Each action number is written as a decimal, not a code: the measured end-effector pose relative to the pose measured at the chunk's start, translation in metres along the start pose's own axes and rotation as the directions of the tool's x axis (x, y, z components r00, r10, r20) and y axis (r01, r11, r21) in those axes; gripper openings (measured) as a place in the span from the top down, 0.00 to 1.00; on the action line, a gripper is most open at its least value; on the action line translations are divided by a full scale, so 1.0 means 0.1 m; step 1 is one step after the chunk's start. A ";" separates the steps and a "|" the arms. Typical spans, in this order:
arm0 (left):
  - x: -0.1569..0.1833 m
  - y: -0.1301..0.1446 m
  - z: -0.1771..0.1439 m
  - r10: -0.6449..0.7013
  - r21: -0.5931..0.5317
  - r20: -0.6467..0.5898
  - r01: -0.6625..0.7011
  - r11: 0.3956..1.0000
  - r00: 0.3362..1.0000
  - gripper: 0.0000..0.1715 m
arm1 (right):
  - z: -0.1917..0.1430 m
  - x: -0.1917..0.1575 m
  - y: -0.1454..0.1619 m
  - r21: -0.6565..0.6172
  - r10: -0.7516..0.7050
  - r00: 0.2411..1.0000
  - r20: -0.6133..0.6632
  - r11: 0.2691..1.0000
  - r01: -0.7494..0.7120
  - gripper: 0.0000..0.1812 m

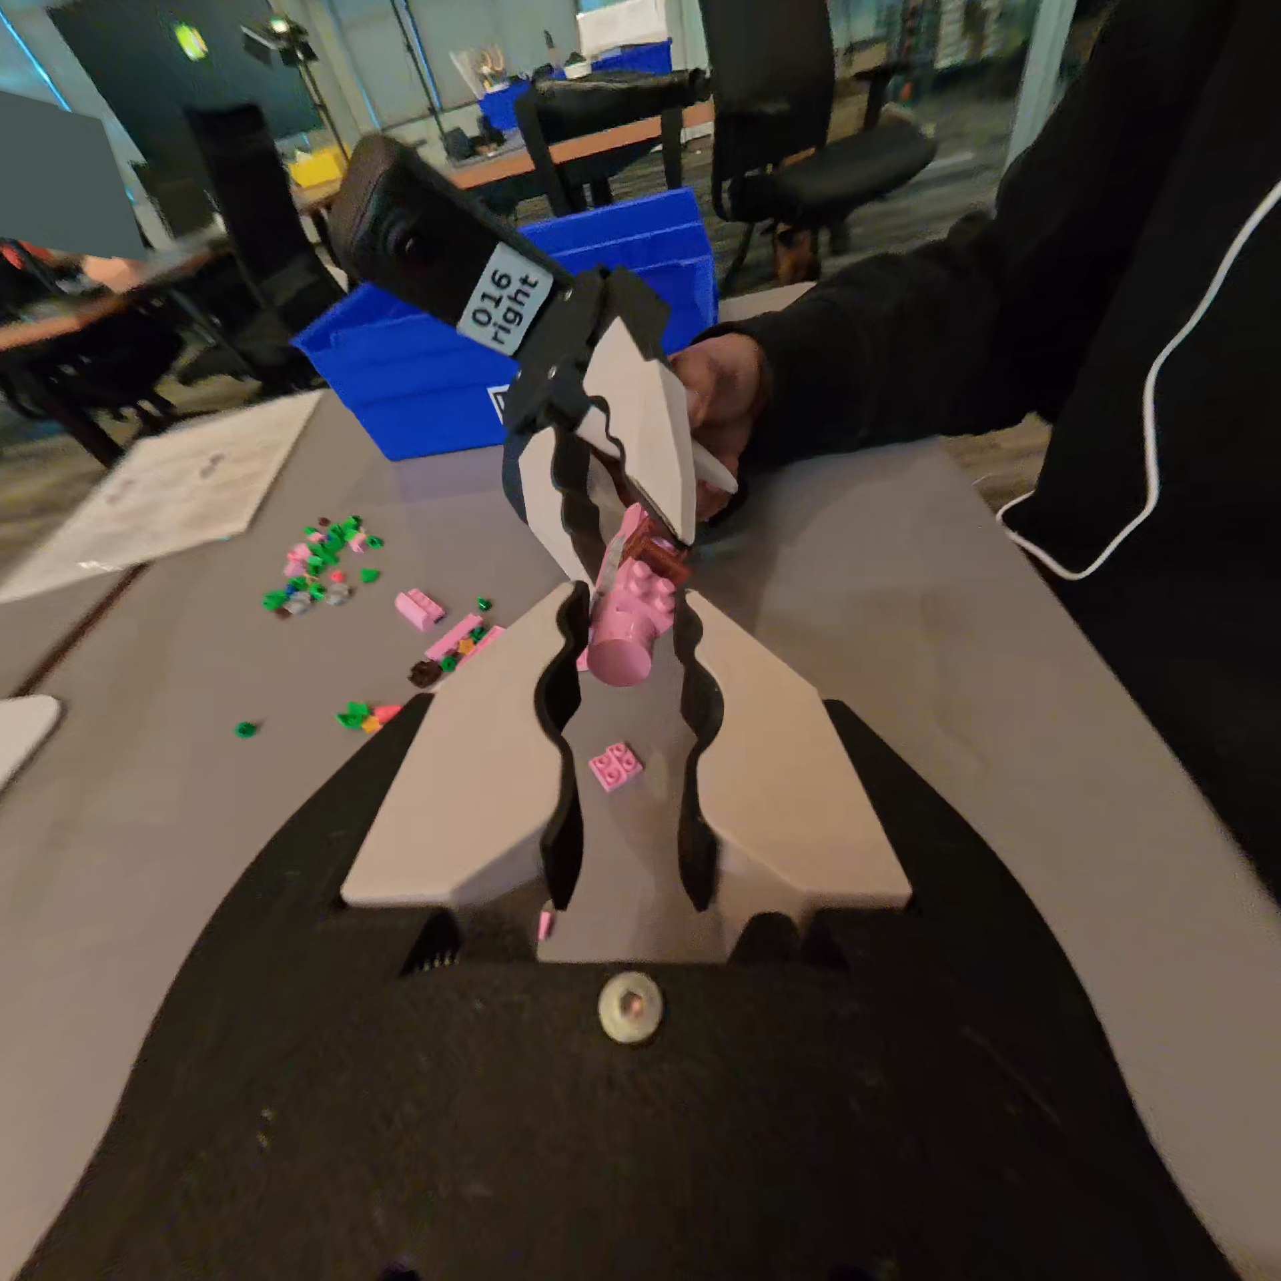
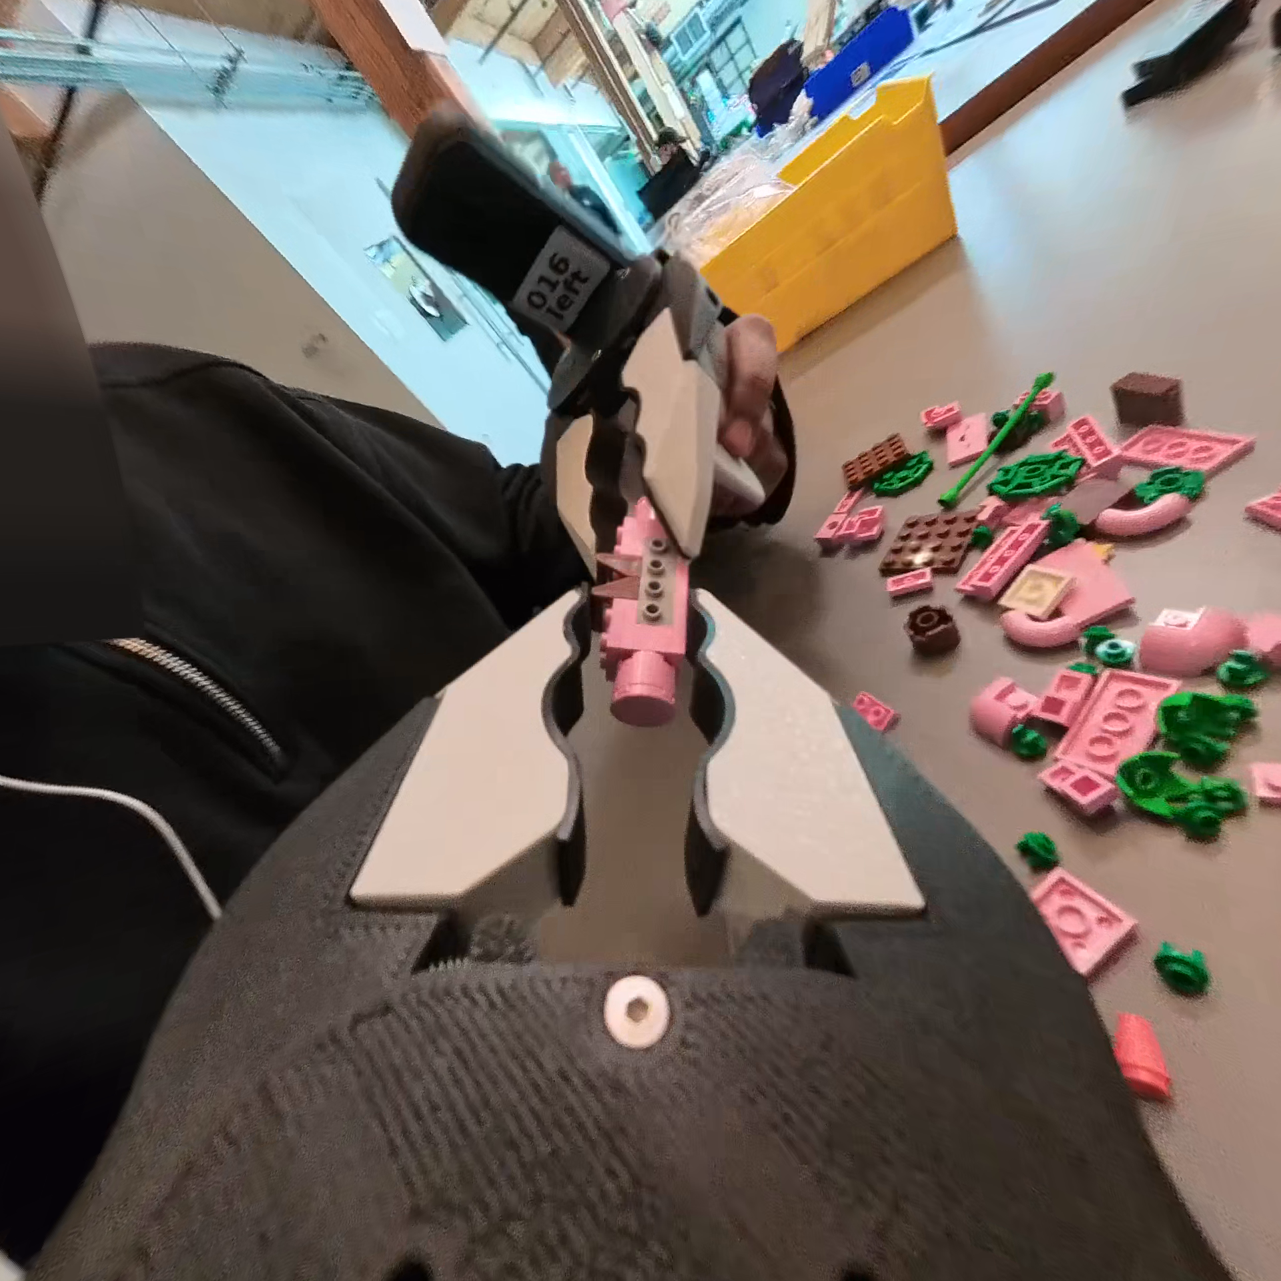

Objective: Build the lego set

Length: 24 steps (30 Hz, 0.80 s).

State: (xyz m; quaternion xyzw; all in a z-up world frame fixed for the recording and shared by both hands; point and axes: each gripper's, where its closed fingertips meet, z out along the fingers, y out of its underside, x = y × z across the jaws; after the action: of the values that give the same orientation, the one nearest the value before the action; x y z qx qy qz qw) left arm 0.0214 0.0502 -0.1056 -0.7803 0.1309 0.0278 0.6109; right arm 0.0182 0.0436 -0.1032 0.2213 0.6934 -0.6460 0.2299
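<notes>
Hanging above the surface point(image 1: 866, 693) between left claw point(image 1: 627, 610) and right claw point(image 2: 638, 617), both closed on it: pink brick assembly point(image 2: 641, 624), seemingly light, rigid, apt to snap apart at joints, best gripped across flat sides.

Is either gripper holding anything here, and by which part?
Both grip one pink lego assembly above the table. The left gripper pinches its sides just above the round cylinder end; the right gripper clamps the other end, by the brown piece.
</notes>
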 end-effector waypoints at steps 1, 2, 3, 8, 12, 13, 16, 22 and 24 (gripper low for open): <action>0.03 0.00 0.01 0.037 -0.012 0.005 -0.037 0.999 0.999 0.88 | -0.01 -0.02 0.01 -0.007 0.014 1.000 0.021 1.000 -0.014 0.86; 0.05 0.00 0.01 0.063 -0.023 0.006 -0.063 0.998 0.998 0.88 | 0.00 -0.03 0.04 -0.021 0.016 0.999 0.036 1.000 -0.015 0.86; 0.05 0.01 0.02 0.074 -0.033 0.014 -0.074 0.997 0.997 0.89 | 0.00 -0.03 0.05 -0.028 0.006 0.999 0.040 1.000 -0.005 0.86; 0.03 0.17 0.07 -0.073 -0.098 -0.033 0.070 0.993 0.997 0.89 | -0.08 0.12 0.04 -0.056 -0.156 0.983 -0.092 0.987 0.151 0.84; 0.07 0.30 0.11 -0.155 -0.171 -0.077 0.141 0.975 0.985 0.89 | -0.03 0.11 0.21 -0.189 -0.314 0.943 -0.111 0.938 0.290 0.89; 0.07 0.32 0.12 -0.164 -0.185 -0.077 0.148 0.972 0.983 0.89 | -0.02 0.13 0.26 -0.222 -0.345 0.931 -0.120 0.923 0.313 0.88; 0.07 0.39 0.14 -0.199 -0.216 -0.078 0.178 0.960 0.977 0.89 | -0.01 0.18 0.33 -0.288 -0.431 0.891 -0.147 0.880 0.378 0.86; 0.11 0.45 0.16 -0.299 -0.234 -0.127 0.264 0.936 0.946 0.89 | -0.02 0.25 0.37 -0.366 -0.510 0.840 -0.185 0.829 0.422 0.91; 0.08 0.44 0.15 -0.342 -0.227 -0.127 0.309 0.924 0.931 0.84 | -0.05 0.28 0.41 -0.396 -0.517 0.835 -0.188 0.818 0.417 0.91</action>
State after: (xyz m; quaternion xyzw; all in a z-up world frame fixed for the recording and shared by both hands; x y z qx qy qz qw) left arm 0.0203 0.0535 -0.1523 -0.8492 0.0454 -0.1255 0.5109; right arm 0.0206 0.0515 -0.1520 0.0908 0.8528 -0.5143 -0.0062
